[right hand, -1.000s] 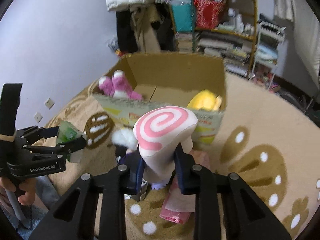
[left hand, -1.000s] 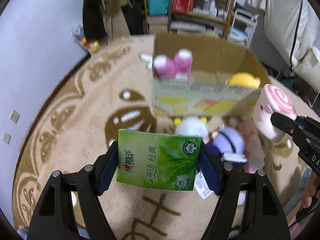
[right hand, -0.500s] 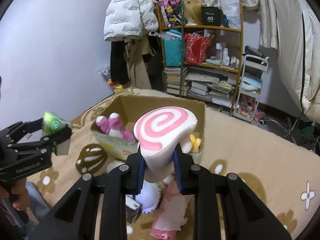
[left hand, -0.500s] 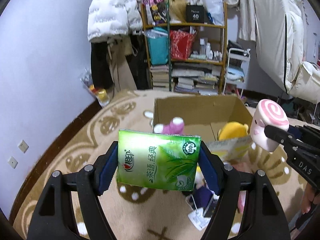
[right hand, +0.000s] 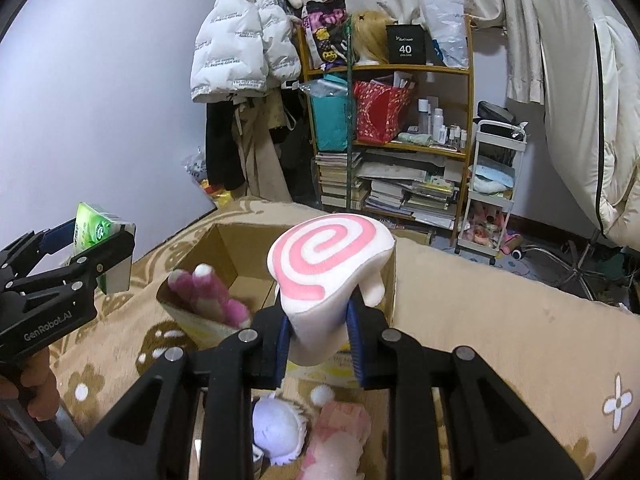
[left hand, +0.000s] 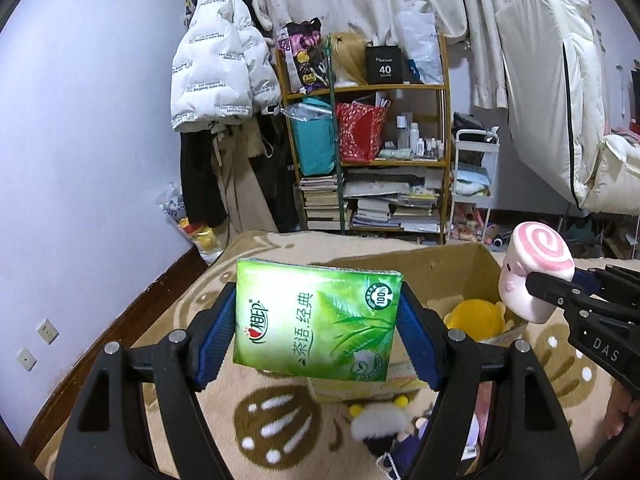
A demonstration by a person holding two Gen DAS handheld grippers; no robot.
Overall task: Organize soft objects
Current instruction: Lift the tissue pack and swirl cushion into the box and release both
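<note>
My left gripper is shut on a green tissue pack and holds it up in front of an open cardboard box. My right gripper is shut on a white plush with a pink swirl top, held above the box's near wall. The swirl plush also shows in the left wrist view, and the tissue pack in the right wrist view. A yellow plush and a pink-and-white plush lie in the box.
The box stands on a beige patterned rug. A white and purple plush and a pink plush lie on the rug below my grippers. A cluttered shelf, a white cart and hanging coats stand at the back wall.
Both grippers have risen and tilted up with their loads, so the box sits lower in view and the back wall and shelf fill the frames. Neither grip has changed.
</note>
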